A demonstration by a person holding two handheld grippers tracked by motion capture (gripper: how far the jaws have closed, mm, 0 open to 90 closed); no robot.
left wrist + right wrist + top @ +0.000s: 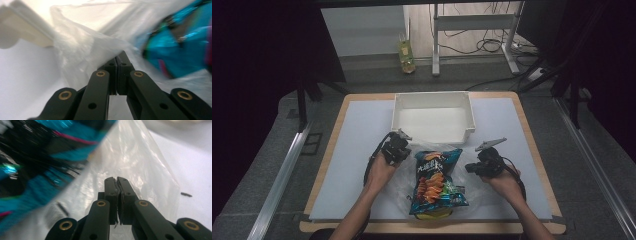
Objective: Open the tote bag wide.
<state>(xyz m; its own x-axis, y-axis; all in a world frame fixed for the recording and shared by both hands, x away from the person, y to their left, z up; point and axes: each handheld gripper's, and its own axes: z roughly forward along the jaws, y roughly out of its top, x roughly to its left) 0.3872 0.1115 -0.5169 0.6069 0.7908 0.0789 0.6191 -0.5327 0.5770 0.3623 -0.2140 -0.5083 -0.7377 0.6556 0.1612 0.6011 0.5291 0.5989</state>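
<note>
Tabletop (362,150): both tools (left (404,150), right (472,167)) pinch shut on clear bag (404,187) holding chips (437,182).

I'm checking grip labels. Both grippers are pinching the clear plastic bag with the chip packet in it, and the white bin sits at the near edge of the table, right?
Not quite. The white bin sits at the far edge, beyond the chip packet, as the high view shows. The left gripper and right gripper do pinch the clear plastic bag.

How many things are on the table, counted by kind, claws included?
Snack bag: 1
Clear plastic bag: 1
White bin: 1
Claws: 2, left claw and right claw, each shut on the plastic
Total: 5
</note>
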